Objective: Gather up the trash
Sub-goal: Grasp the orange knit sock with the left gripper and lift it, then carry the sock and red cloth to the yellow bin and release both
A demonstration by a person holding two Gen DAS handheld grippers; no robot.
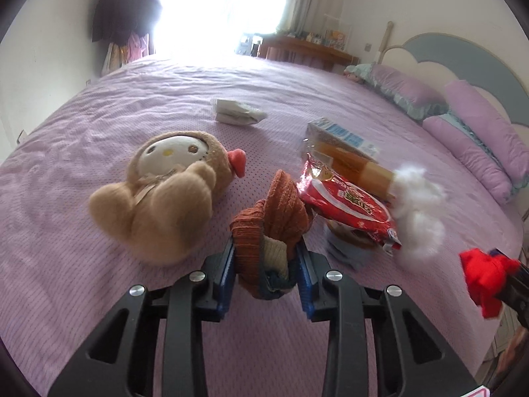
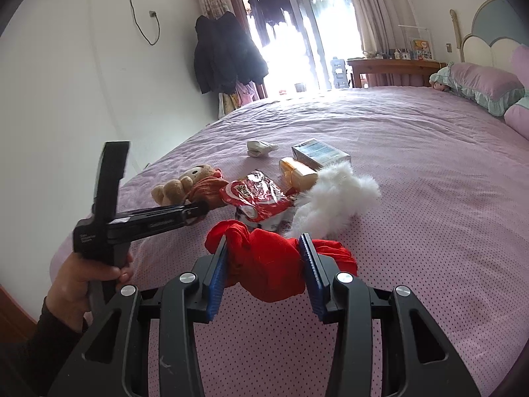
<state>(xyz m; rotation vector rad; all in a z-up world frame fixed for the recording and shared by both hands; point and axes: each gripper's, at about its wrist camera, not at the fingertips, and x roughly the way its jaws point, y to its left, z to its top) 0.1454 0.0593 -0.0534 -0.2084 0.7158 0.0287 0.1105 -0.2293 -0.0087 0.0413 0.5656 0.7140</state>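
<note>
My left gripper (image 1: 267,258) is shut on a rust-orange knitted sock (image 1: 271,211), held just above the purple bed. My right gripper (image 2: 264,261) is shut on a red cloth (image 2: 264,264); the cloth also shows at the right edge of the left wrist view (image 1: 486,278). A red snack wrapper (image 1: 347,208) (image 2: 258,198) lies just past both grippers. Behind it lie a yellow packet (image 1: 360,165) (image 2: 297,170), a blue and white box (image 1: 340,135) (image 2: 319,154) and a crumpled white tissue (image 1: 236,112) (image 2: 259,148).
A brown plush toy (image 1: 165,195) (image 2: 185,183) lies left of the pile. White fluff (image 1: 416,205) (image 2: 337,195) lies to the right. Purple pillows (image 1: 476,145) (image 2: 482,82) line the headboard side. The left gripper's body and the hand holding it (image 2: 109,231) fill the left of the right wrist view.
</note>
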